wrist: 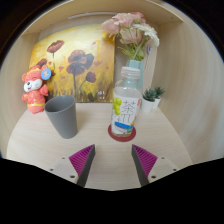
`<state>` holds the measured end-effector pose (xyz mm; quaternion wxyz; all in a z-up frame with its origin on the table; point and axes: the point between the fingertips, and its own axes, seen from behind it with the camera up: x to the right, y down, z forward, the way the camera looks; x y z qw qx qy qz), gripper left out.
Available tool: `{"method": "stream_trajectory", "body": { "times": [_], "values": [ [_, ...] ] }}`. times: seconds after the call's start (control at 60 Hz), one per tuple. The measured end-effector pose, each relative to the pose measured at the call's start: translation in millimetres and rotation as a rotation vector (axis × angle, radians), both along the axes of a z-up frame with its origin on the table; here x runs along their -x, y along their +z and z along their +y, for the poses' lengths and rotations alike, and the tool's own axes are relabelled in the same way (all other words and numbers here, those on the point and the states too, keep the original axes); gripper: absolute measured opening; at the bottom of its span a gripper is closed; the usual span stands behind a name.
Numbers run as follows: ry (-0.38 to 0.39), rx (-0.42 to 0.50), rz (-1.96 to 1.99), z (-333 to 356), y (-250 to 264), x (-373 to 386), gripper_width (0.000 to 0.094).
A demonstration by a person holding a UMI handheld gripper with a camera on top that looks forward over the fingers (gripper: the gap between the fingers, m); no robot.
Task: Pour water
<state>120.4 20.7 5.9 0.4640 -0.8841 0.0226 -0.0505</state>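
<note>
A clear plastic water bottle (125, 102) with a white label and cap stands upright on a round red coaster (122, 133) on the pale wooden table (100, 145). A grey cup (62, 116) stands upright to the left of the bottle. My gripper (113, 163) is open and empty, its two magenta pads (82, 160) spread wide. The bottle stands just ahead of the fingers, slightly to the right of their middle. The cup stands ahead and to the left of the left finger.
A red and white toy figure (36, 90) stands behind the cup. A flower painting (72, 65) leans on the back wall. A vase of pink flowers (132, 40) and a small potted plant (152, 97) stand behind the bottle.
</note>
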Motion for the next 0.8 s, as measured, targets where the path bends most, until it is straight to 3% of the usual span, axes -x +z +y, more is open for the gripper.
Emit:
{"method": "stream_trajectory", "body": {
  "times": [0.383, 0.8],
  "values": [
    [0.069, -0.029, 0.074, -104.0, 88.0, 163.4, 0.0753],
    [0.073, -0.163, 0.057, -119.0, 215.7, 218.4, 0.0753]
  ]
}}
